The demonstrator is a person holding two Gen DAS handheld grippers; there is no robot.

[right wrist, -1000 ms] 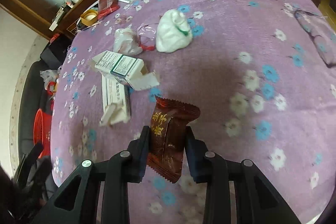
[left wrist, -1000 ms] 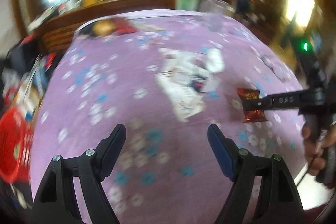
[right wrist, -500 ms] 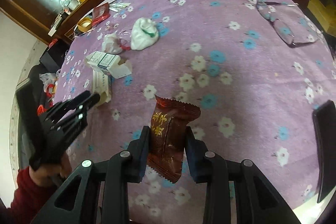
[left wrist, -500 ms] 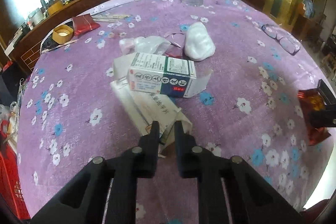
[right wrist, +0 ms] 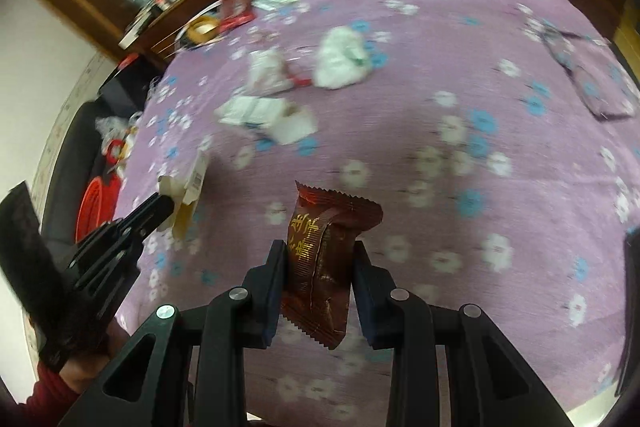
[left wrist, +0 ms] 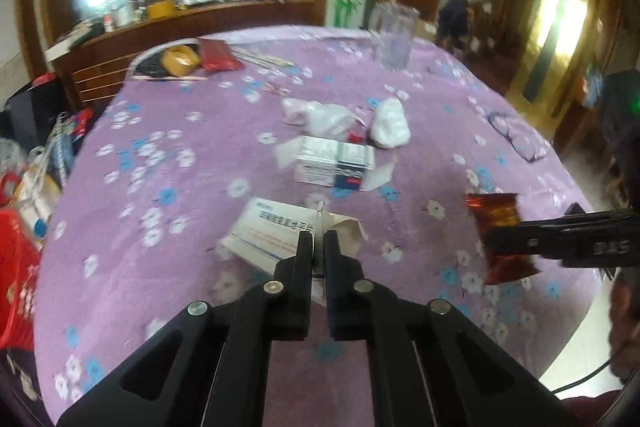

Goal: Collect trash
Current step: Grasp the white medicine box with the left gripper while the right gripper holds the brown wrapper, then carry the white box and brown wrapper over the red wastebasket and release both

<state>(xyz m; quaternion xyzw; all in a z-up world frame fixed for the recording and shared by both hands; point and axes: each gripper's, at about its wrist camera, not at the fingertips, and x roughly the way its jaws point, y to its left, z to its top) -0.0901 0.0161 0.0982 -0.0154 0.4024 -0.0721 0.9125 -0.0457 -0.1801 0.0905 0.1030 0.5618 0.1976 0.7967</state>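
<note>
My left gripper is shut on the torn flap of a flat white medicine box. In the right wrist view that box hangs tilted from the left gripper, its far end raised off the purple flowered tablecloth. My right gripper is shut on a dark red snack wrapper, held upright above the cloth. The left wrist view shows the wrapper at the right. A second white box, a crumpled plastic bag and a white tissue wad lie mid-table.
A clear glass jug stands at the far edge. Spectacles lie at the right. A tape roll and a red packet lie at the far left. A red basket sits below the table's left side. A person stands in the far doorway.
The left jaws went from wide open to shut on the flat box's flap, and the box has tilted up off the cloth. The right gripper still holds the wrapper and has drifted a little.
</note>
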